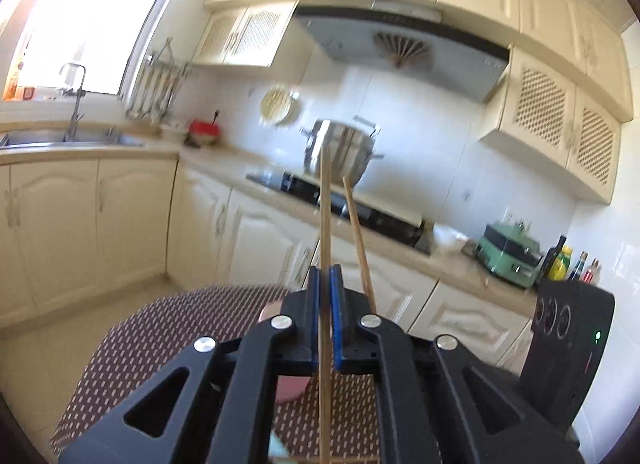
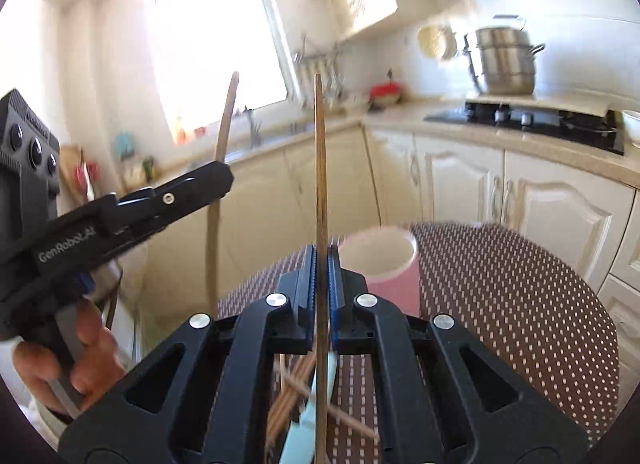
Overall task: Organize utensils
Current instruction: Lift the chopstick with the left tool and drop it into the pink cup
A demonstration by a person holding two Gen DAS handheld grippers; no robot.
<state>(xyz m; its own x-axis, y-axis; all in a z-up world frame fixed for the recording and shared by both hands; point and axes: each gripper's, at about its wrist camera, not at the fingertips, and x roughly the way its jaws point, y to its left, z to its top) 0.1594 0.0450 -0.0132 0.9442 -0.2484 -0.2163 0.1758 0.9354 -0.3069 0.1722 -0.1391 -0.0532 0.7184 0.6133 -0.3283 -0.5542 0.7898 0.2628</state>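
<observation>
- My left hand-held gripper (image 1: 325, 280) holds one wooden chopstick (image 1: 325, 223) pinched between its narrow blue pads (image 1: 314, 304), the stick pointing up toward twelve o'clock in the left wrist view.
- A second stick (image 1: 358, 240) leans just to the right of it; I judge this to be the one in my other gripper.
- In the right wrist view the left tool sits at nine o'clock, and the print on its side reads "GenRobot.AI" as far as I can make out; a further small line higher up is too blurred to read.
- My right hand-held gripper (image 2: 322, 264) is closed on its own chopstick (image 2: 319, 167), upright toward twelve o'clock.
- The pink cup (image 2: 386, 264) stands on the dotted brown counter (image 2: 520, 304) at about one o'clock, just beyond my right fingers.
- More chopsticks (image 2: 288, 400) and a pale blue utensil (image 2: 308, 420) lie in a heap at six o'clock, under the gripper.
- To do this step well, I would bring each stick over the cup's mouth, keep it near vertical, lower the tip inside the rim, then release.
- Going one stick at a time seems safer to me, since the two could cross and knock the cup.
</observation>
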